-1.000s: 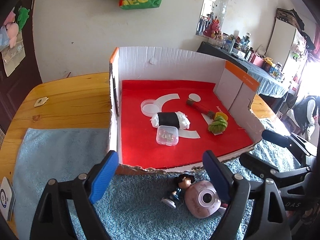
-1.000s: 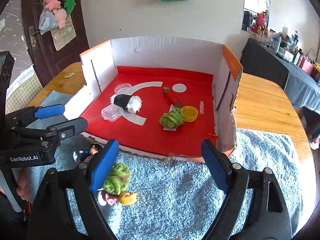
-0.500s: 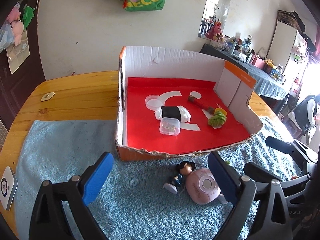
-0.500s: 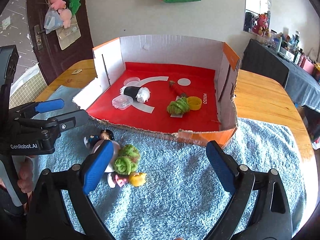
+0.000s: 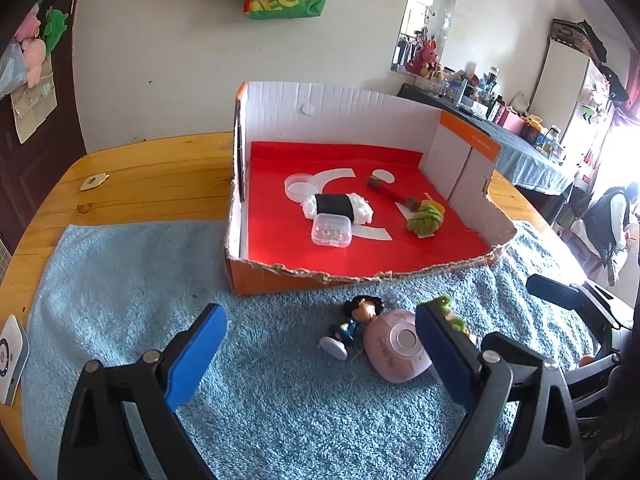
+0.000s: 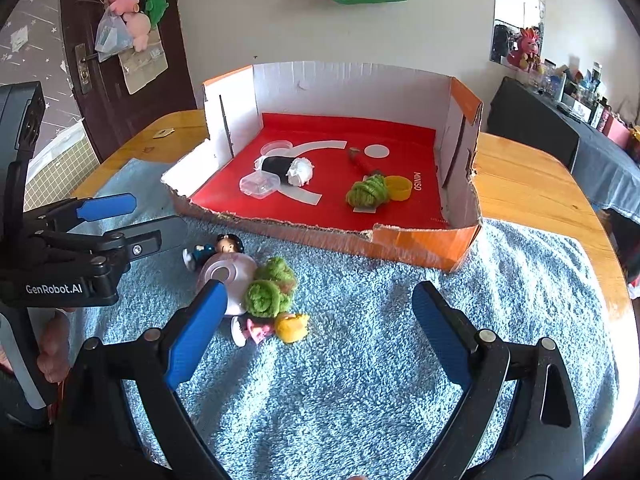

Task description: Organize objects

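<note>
An open cardboard box (image 5: 276, 280) (image 6: 420, 244) with a red floor holds a clear plastic case (image 5: 332, 231) (image 6: 259, 185), a black-and-white roll (image 5: 338, 207), a red stick (image 5: 394, 192) and green yarn (image 5: 425, 219) (image 6: 368, 193). On the blue towel in front lie a small figurine (image 5: 354, 325) (image 6: 218, 249), a pink round device (image 5: 398, 346) (image 6: 226, 276), green yarn balls (image 6: 270, 292) and a pink-and-yellow doll (image 6: 276, 329). My left gripper (image 5: 320, 356) is open above the towel, near the pink device. My right gripper (image 6: 320, 332) is open above the towel, right of the doll.
The blue towel (image 5: 120, 280) covers a wooden table (image 5: 152, 176) (image 6: 532, 184). A small white device (image 5: 10, 354) lies at the towel's left edge. A flat tag (image 5: 94, 182) lies on the bare wood. A wall stands behind the box.
Both grippers have pulled back from the box toward me, so more towel and the loose toys show. Both stay open. No object has moved.
</note>
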The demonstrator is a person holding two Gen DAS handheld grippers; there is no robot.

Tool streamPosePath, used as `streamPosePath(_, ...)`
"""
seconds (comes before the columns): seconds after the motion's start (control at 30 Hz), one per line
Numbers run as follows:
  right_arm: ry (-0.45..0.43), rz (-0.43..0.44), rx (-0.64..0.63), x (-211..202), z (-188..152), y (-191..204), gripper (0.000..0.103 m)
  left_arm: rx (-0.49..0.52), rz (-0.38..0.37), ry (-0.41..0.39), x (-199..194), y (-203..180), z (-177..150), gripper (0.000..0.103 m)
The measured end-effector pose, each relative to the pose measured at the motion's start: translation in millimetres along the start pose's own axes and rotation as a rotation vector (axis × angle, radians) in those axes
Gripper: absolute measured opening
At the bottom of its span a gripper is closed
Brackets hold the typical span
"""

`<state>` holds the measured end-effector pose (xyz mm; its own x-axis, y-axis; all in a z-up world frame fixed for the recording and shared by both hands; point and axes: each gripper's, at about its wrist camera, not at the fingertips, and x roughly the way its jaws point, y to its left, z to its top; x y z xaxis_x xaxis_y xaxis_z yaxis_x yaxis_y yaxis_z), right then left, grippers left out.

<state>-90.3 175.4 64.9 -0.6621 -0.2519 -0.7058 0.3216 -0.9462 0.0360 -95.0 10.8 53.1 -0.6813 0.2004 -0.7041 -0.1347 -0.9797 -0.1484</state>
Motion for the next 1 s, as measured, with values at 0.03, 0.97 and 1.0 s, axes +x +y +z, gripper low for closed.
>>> streamPosePath(0.03,0.002,0.001,-0.002,-0.1,-2.1,1.2,0.095,0.002,-0.001,0.002,-0.1,-0.5,-1.1,0.097)
streamPosePath(0.97,0.089,0.062,-0.065,23.7,-26.5,22.9,0.061,0.043,-0.068,0.088,13.6,-6.6,-20.6,0.045)
streamPosePath(1.0,0.091,0.061,-0.068,25.1,-27.0,23.7,0.061,0.046,-0.074,0.088,12.6,-8.3,-20.8,0.045)
